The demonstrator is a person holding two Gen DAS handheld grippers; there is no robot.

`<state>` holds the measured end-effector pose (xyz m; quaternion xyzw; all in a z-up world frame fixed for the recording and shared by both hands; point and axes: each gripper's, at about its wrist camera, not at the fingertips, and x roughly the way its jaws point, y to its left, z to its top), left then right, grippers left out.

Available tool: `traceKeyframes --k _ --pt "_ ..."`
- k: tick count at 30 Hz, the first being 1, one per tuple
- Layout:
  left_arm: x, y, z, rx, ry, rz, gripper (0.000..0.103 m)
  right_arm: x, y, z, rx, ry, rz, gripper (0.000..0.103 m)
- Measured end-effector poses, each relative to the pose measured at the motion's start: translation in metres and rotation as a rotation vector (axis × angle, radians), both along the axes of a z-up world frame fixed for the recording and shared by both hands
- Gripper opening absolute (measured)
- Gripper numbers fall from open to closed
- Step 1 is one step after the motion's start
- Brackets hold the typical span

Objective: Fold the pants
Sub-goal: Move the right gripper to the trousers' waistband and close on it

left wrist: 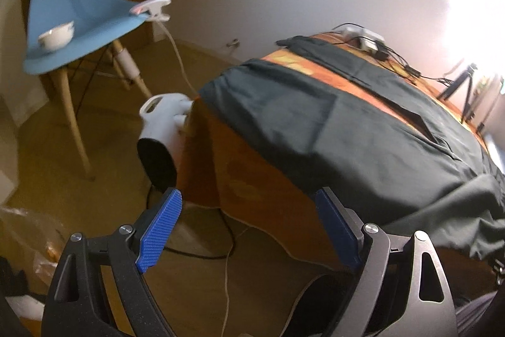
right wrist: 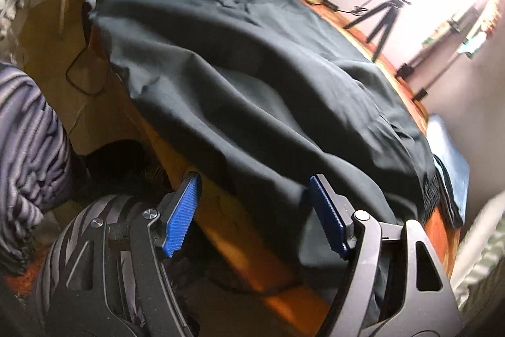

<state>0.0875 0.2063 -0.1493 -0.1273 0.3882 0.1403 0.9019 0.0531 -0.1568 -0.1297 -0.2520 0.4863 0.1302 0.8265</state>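
Observation:
Dark pants (left wrist: 331,122) lie spread over an orange-brown wooden table (left wrist: 246,179), both legs running toward the far end with a strip of table showing between them. In the right wrist view the pants (right wrist: 252,78) cover most of the tabletop and hang over the near edge. My left gripper (left wrist: 249,229) is open and empty, off the table's near corner, just below the hanging cloth. My right gripper (right wrist: 255,210) is open at the table's near edge, with the draped cloth lying against its right finger (right wrist: 328,217).
A blue chair (left wrist: 75,8) with a white bowl (left wrist: 56,35) stands on the floor to the left. A white heater (left wrist: 161,131) and cables lie by the table corner. A power strip (left wrist: 366,37) and a tripod (right wrist: 382,15) stand at the far end.

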Motion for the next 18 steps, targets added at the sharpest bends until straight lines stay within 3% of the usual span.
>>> traceKeyframes --k 5,6,7,9,10,18 --pt "0.015 0.016 -0.008 -0.041 -0.006 0.009 0.087 0.014 0.004 -0.001 -0.006 0.011 0.015 0.073" --pt "0.019 0.019 -0.009 -0.055 -0.009 0.007 0.087 0.016 0.005 0.000 -0.006 0.015 0.015 0.061" --pt "0.024 0.022 -0.010 -0.076 -0.012 0.006 0.087 0.018 0.004 0.000 -0.001 0.031 0.010 0.041" --pt "0.033 0.032 -0.014 -0.131 -0.018 0.003 0.088 0.027 0.001 0.001 0.009 0.047 -0.006 0.017" --pt "0.037 0.036 -0.016 -0.161 -0.023 0.002 0.088 0.031 -0.001 0.003 0.010 0.042 -0.016 0.010" --pt "0.068 0.078 -0.029 -0.319 -0.061 0.084 0.088 0.047 -0.024 0.050 0.049 -0.088 -0.120 0.005"
